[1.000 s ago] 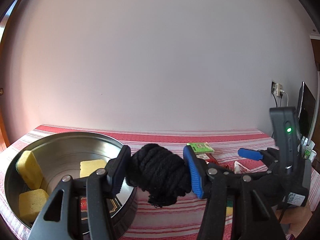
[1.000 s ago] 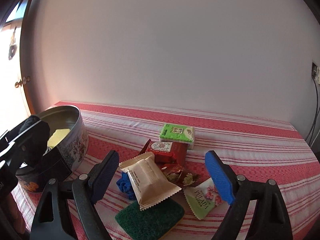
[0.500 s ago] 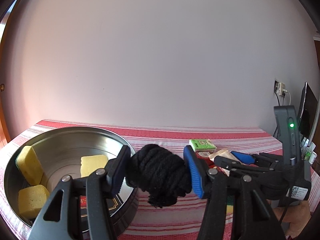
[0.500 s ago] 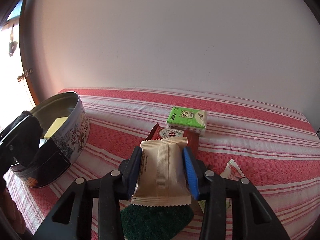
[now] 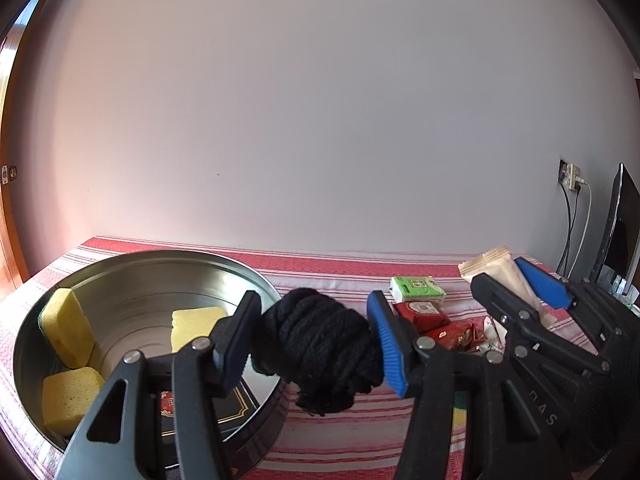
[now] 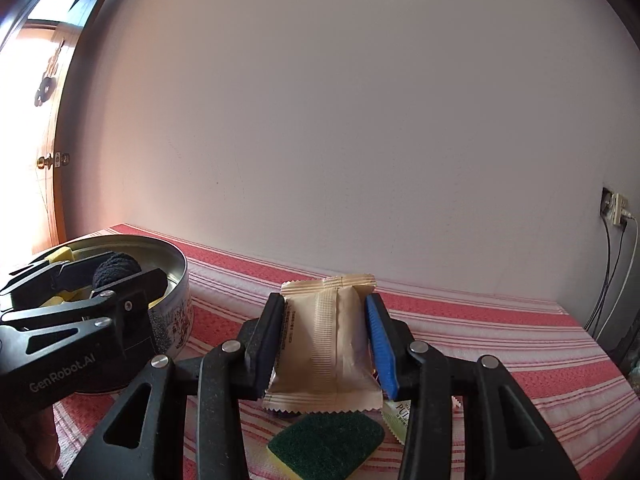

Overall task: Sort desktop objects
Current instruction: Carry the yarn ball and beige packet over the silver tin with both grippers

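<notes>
My left gripper (image 5: pixel 314 340) is shut on a black yarn ball (image 5: pixel 320 344), held just above the right rim of a round metal tin (image 5: pixel 160 258). Three yellow sponges (image 5: pixel 68 326) lie inside the tin. My right gripper (image 6: pixel 326 338) is shut on a beige snack packet (image 6: pixel 324 344), lifted above the striped cloth; in the left wrist view the same right gripper (image 5: pixel 516 280) with the packet (image 5: pixel 502 270) hangs at the right. In the right wrist view the left gripper (image 6: pixel 120 270) with the yarn (image 6: pixel 116 268) hovers over the tin (image 6: pixel 176 312).
On the red-striped tablecloth (image 6: pixel 480 332) lie a green tissue pack (image 5: pixel 416 288), red packets (image 5: pixel 424 314), a green scouring sponge (image 6: pixel 326 442) and a floral sachet (image 6: pixel 398 414). A wall socket with cables (image 6: pixel 616 208) and a monitor (image 5: pixel 622 232) stand at the right. A door is at the left.
My right gripper closed on the beige packet and lifted it off the pile, swinging up and toward the tin. The left gripper kept still with the yarn.
</notes>
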Demonstrator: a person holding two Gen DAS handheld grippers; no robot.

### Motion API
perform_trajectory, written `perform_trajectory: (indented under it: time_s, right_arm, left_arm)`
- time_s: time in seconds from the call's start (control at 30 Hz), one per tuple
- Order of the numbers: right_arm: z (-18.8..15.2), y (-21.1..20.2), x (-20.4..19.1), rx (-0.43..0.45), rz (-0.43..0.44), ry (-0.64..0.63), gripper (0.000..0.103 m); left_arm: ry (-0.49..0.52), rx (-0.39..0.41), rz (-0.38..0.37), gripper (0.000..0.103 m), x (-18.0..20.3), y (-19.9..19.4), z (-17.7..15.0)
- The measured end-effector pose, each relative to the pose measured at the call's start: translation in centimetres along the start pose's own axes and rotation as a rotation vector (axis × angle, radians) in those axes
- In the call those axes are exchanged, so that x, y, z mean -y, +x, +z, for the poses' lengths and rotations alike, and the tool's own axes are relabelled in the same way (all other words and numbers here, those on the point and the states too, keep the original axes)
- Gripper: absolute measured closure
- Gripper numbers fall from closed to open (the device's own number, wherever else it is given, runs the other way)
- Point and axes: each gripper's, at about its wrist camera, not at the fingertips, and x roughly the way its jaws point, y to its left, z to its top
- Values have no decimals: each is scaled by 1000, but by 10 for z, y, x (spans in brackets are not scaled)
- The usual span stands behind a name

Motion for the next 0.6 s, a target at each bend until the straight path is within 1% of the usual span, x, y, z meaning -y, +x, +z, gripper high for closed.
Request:
perform_trajectory:
  time_s: [0.13,0.37,0.5,0.57,0.6]
  right_arm:
    - [4,-3,-4,21,-3,-5,58]
    - [7,8,3,-7,-4,33,58]
    - [10,10,2,-3,-9,35,58]
    - [5,-1,5,6,-11,32,58]
    - [6,0,3,6,-9,33,58]
  left_arm:
    - [15,3,16,48,1,0,-1]
    - [32,-7,15,48,2,0,-3]
    - [48,-4,20,48,4,-1,-3]
    - [53,-6,20,48,3,-1,-4]
    - [55,-8,22,48,2,1,-4]
